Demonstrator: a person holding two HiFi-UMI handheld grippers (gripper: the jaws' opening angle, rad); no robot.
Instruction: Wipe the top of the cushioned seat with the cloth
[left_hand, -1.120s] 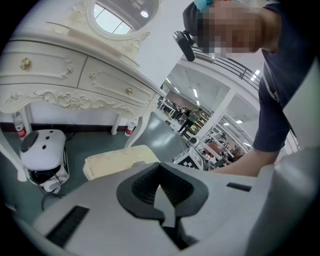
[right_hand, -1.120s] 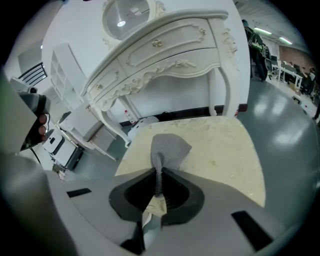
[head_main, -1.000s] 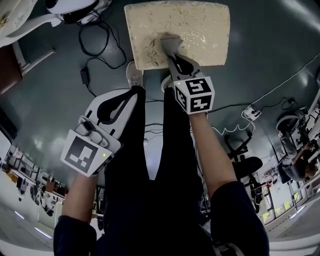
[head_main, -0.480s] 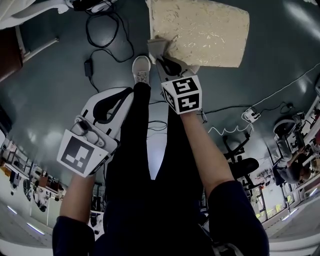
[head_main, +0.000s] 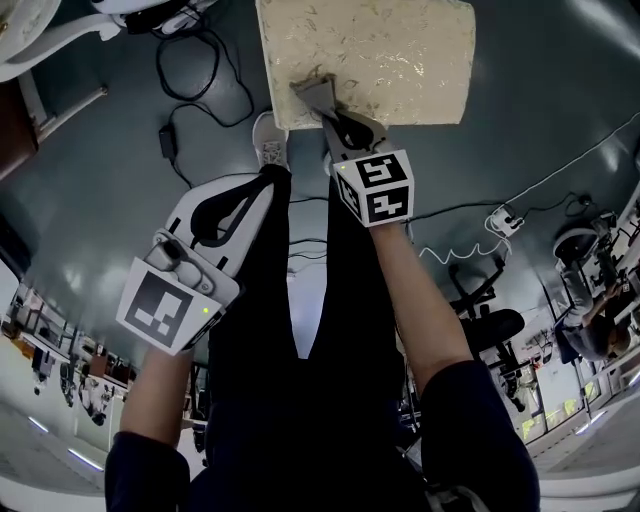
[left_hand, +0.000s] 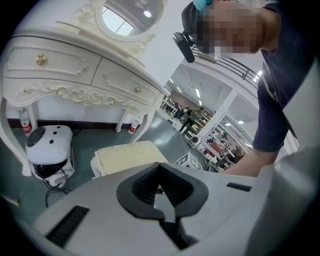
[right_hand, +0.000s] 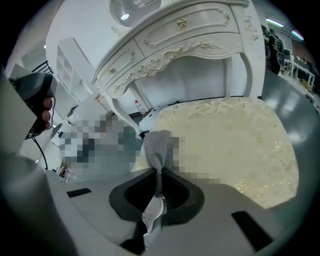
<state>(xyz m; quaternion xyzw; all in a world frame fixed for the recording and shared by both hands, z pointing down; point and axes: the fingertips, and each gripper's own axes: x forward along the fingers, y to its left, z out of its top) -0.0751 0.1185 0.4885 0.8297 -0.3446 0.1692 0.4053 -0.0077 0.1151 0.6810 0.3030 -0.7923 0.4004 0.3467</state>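
Your right gripper (right_hand: 159, 175) grips the grey cloth (right_hand: 159, 145) at the near edge of the cushioned seat (head_main: 400, 60).
Your left gripper (left_hand: 160, 170) is clenched on nothing, beside your leg (head_main: 250, 330).

No readable text, brand or number in any view. Cube (head_main: 375, 188) on the right gripper (head_main: 320, 100): black-and-white square markers only, no letters or digits. Cube (head_main: 165, 305) on the left gripper (head_main: 262, 188): one square marker face showing, same kind of pattern. Bottle (left_hand: 26, 121) on the floor by a leg of the dressing table (left_hand: 60, 65): red label, print too small to read.
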